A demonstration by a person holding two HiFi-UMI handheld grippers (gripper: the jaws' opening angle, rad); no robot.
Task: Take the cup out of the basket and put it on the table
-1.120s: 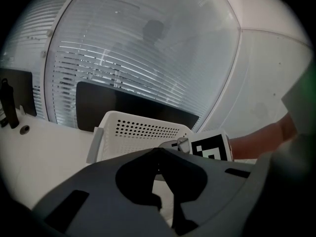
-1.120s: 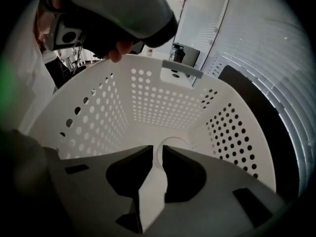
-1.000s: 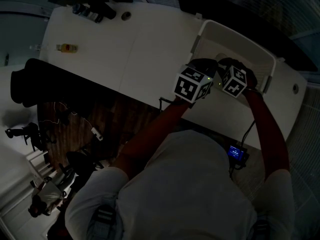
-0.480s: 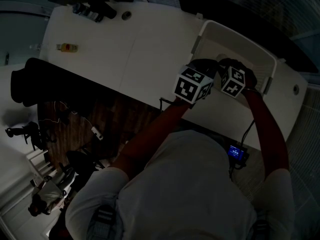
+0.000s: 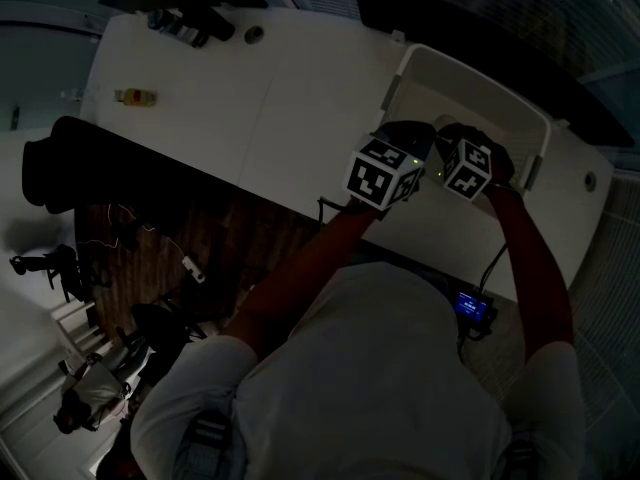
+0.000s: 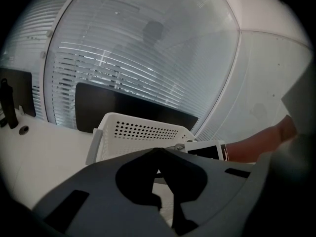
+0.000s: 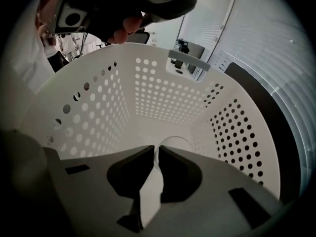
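Note:
A white perforated basket [image 5: 480, 78] stands on the white table [image 5: 250, 98] at the right. Looking into the basket [image 7: 163, 83] in the right gripper view, I see the curved rim of a white cup [image 7: 176, 140] low inside, just past the jaw tips. My right gripper [image 7: 157, 149] reaches down into the basket and its jaws are closed to a thin slit on the cup's wall. My left gripper [image 6: 158, 154] hovers shut and empty just outside the basket's near side [image 6: 143, 127]. In the head view both grippers, left [image 5: 408, 136] and right [image 5: 462, 133], sit side by side at the basket's near rim.
A small yellowish bottle [image 5: 135, 96] lies at the table's far left. Dark objects [image 5: 185, 23] stand at the back left corner. A black chair [image 5: 70, 168] is left of the table. A dark screen [image 6: 123, 110] stands behind the basket.
Almost nothing. The right gripper's marker cube has shifted very slightly toward me; the left gripper has stayed in place.

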